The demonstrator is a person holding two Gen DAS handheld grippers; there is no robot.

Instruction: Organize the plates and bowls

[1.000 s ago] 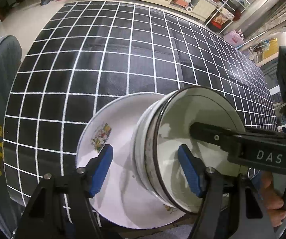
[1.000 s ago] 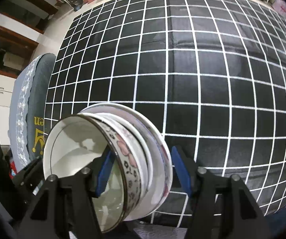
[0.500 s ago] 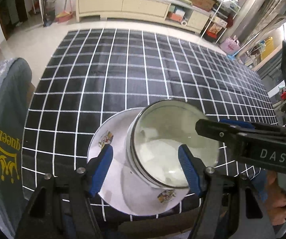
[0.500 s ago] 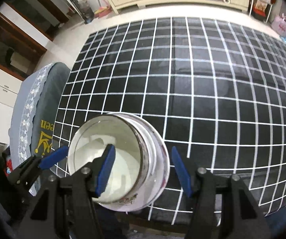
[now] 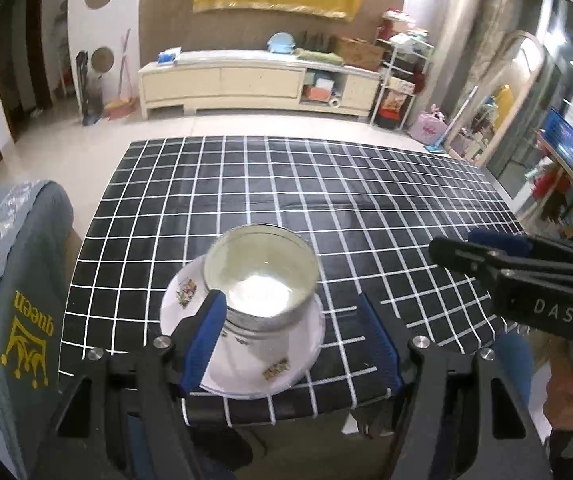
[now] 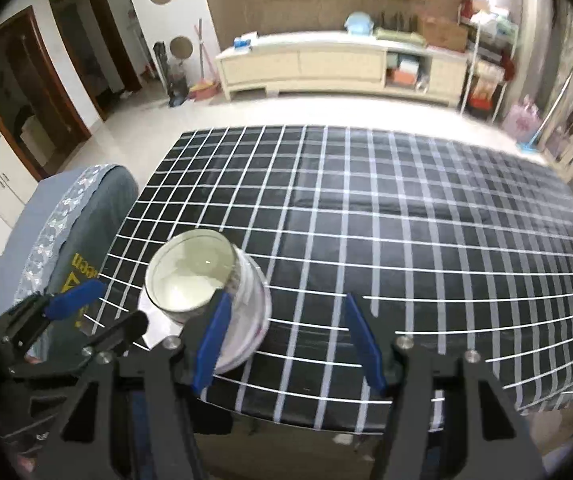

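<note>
A white bowl (image 5: 262, 276) with a dark rim stands upright on a white plate (image 5: 286, 364) with small printed pictures, near the front left edge of the table. The stack also shows in the right wrist view, the bowl (image 6: 190, 276) on the plate (image 6: 252, 320). My left gripper (image 5: 292, 344) is open and empty, pulled back above and in front of the stack. My right gripper (image 6: 286, 344) is open and empty, back from the stack and to its right. Neither gripper touches the dishes.
The table wears a black cloth with a white grid (image 5: 326, 200). A grey chair back (image 5: 10, 280) with yellow "queen" lettering stands at the table's left. A cream sideboard (image 5: 254, 80) and shelves stand across the room.
Both grippers have let go and drawn back and up from the stack. The bowl, tilted in the right gripper a second ago, now sits upright on the plate.
</note>
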